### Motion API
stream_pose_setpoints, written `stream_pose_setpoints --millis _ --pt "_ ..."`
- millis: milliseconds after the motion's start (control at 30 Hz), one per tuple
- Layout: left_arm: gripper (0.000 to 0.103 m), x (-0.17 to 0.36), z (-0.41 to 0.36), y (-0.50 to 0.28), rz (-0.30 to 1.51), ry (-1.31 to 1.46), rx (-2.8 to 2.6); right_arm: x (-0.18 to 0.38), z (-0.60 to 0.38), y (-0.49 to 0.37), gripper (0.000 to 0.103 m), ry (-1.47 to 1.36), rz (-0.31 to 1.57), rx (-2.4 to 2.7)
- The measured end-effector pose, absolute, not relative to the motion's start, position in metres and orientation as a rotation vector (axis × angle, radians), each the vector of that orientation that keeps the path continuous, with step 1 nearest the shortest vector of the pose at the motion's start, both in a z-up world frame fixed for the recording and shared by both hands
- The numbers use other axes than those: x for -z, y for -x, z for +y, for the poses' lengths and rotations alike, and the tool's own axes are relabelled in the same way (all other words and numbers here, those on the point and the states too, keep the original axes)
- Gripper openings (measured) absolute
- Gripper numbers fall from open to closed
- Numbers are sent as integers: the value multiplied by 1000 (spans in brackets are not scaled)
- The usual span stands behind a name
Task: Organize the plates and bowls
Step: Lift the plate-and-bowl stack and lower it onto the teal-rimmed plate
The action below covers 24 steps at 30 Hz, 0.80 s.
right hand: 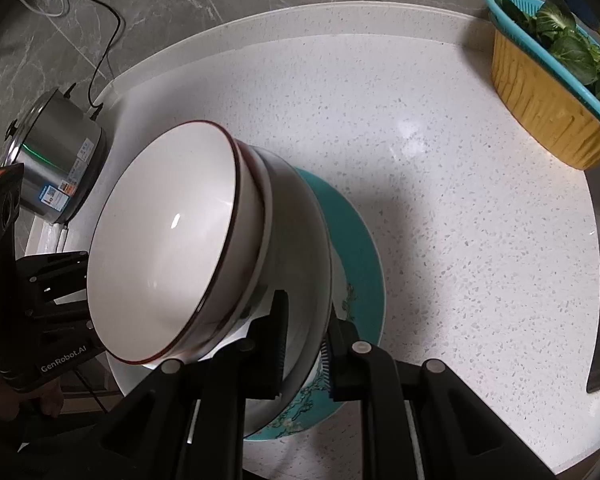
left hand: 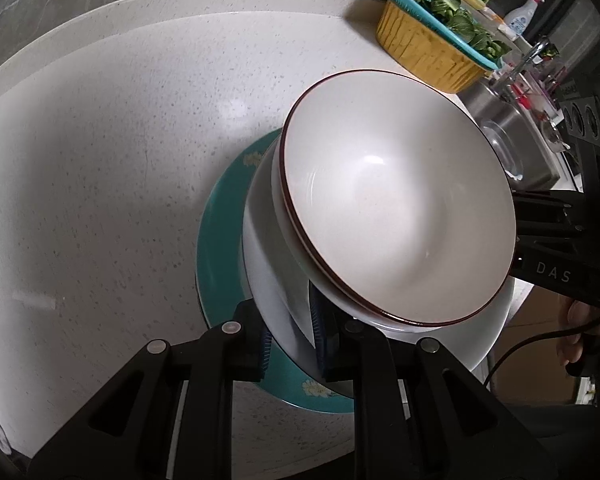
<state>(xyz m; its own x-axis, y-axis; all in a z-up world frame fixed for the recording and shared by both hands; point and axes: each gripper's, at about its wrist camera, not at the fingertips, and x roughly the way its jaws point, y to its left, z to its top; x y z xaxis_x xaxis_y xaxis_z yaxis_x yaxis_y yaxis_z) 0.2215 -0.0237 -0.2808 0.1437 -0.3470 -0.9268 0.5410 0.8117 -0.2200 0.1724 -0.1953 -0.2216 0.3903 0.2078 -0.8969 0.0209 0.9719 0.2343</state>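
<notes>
Two nested white bowls with brown rims (left hand: 400, 208) (right hand: 164, 248) sit inside a larger white bowl (left hand: 260, 264) (right hand: 300, 232). Directly under this stack a teal flowered plate (left hand: 220, 240) (right hand: 360, 264) rests on the speckled counter (left hand: 100, 160). I cannot tell whether the stack touches the plate. My left gripper (left hand: 292, 344) is shut on the near rim of the large white bowl. My right gripper (right hand: 306, 352) is shut on the opposite rim. Each gripper shows in the other's view, at the stack's far side: the right (left hand: 540, 232), the left (right hand: 56, 292).
A yellow basin holding a teal colander of greens (left hand: 424, 52) (right hand: 540, 112) stands at the back right, with a steel sink (left hand: 512, 136) and a spray bottle (left hand: 520, 16) beyond it. A steel pot (right hand: 56, 160) with a cord stands at the back left. Grey marble wall behind.
</notes>
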Motion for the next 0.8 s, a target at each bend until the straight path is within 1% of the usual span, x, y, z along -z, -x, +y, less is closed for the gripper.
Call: stream_pose_setpoints --millis 233,700,800 --pt "15 291 -20 -225 1290 -184 625 234 -195 -176 16 -225 1179 -139" --pt "15 294 -24 -232 1273 -200 612 242 -190 -176 17 -180 1177 -147" --pt "16 293 -21 -232 1270 -189 602 242 -190 -175 19 -172 1177 -152"
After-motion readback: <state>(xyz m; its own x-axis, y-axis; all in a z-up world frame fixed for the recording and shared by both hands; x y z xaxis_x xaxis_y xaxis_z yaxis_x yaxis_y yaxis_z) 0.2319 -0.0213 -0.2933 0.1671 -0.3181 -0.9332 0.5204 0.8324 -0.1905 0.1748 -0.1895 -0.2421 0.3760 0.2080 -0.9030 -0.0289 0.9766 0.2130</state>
